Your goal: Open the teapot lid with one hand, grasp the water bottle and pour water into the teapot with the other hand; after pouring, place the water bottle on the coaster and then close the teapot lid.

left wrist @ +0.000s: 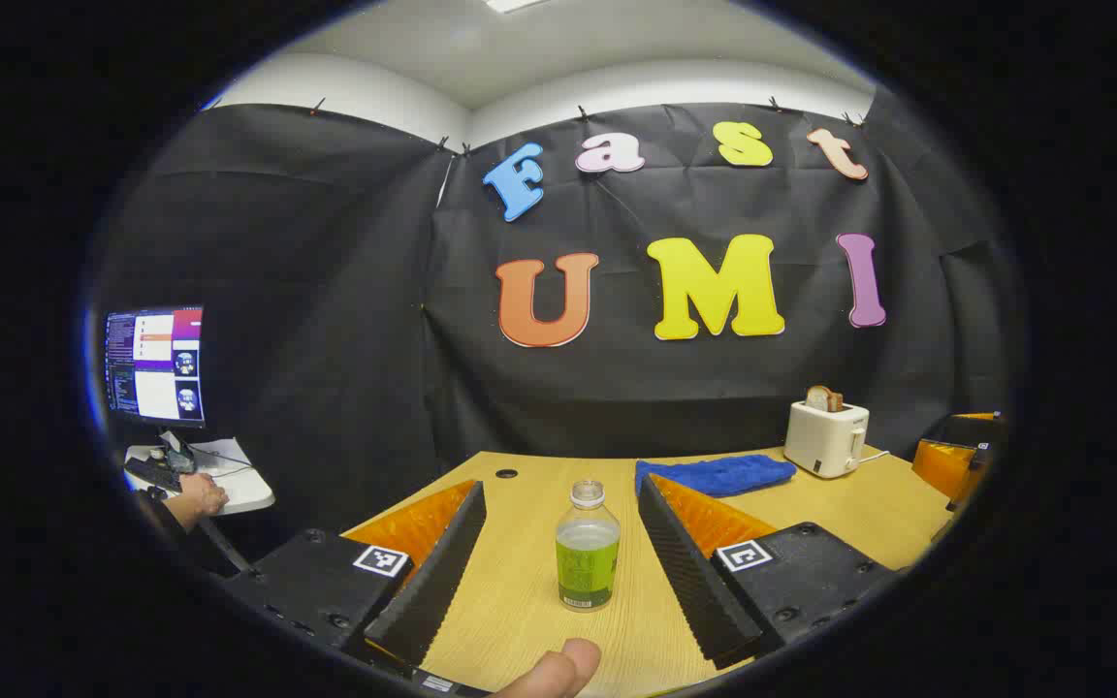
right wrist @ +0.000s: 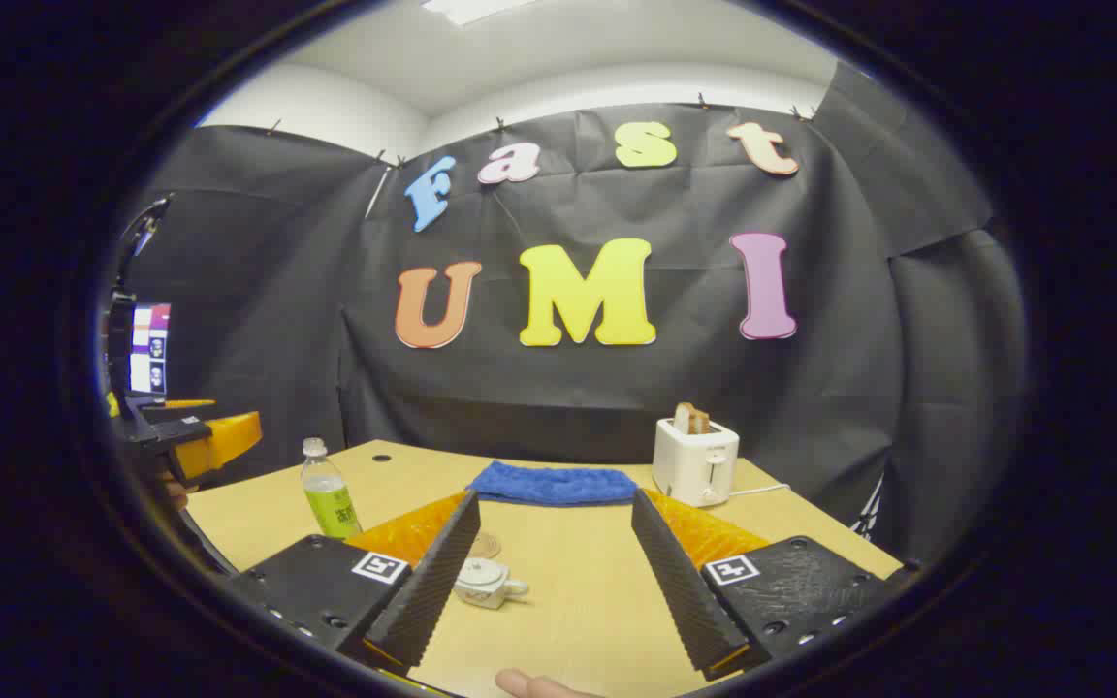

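Two grippers hover above a wooden bench, both with fingers spread wide and holding nothing. The left gripper [left wrist: 558, 572] frames the water bottle [left wrist: 587, 548], which stands upright mid-bench, long axis vertical, uncapped neck up. The right gripper [right wrist: 544, 572] faces the small white teapot [right wrist: 484, 582], lid on, handle pointing toward the bench's right edge; a round coaster [right wrist: 486, 544] lies just behind it. Judging from this, pinch the lid knob from straight above, and centre the bottle between the fingers before closing.

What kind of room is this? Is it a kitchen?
Probably a recording booth made up like a kitchen: a wooden table with a toaster and teapot, black cloth walls, and a computer monitor at the side.
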The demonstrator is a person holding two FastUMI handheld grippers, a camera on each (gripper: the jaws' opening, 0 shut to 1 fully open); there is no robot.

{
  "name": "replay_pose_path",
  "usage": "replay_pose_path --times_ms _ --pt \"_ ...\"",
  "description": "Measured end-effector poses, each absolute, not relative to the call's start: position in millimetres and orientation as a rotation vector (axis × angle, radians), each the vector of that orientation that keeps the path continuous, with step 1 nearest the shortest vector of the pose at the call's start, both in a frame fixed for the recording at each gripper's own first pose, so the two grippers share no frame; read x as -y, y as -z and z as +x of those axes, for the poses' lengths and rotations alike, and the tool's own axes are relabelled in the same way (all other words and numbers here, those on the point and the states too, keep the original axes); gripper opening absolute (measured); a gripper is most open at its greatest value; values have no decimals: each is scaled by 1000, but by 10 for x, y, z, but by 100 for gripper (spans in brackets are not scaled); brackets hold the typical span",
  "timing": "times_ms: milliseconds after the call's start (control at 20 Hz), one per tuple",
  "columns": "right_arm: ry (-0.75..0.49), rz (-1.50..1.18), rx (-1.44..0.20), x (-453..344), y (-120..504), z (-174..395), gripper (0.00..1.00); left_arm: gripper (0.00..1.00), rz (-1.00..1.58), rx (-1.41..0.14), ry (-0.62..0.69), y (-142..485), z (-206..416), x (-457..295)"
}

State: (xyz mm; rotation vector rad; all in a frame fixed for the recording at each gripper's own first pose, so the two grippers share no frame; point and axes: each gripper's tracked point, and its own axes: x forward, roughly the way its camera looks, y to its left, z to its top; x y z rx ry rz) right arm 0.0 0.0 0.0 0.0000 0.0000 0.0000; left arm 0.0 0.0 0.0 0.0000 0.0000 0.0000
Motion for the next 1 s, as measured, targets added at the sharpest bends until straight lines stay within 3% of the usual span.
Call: replay_pose_path --times_ms 150,500,1000 --pt "43 -11 -33 124 92 65 95 99 3 -7 21 12 -8 6" --pt "20 -83 3 38 81 102 95 99 28 -21 52 98 33 93" --pt "-39 12 -48 -126 299 286 95 99 4 -57 48 206 135 -8"
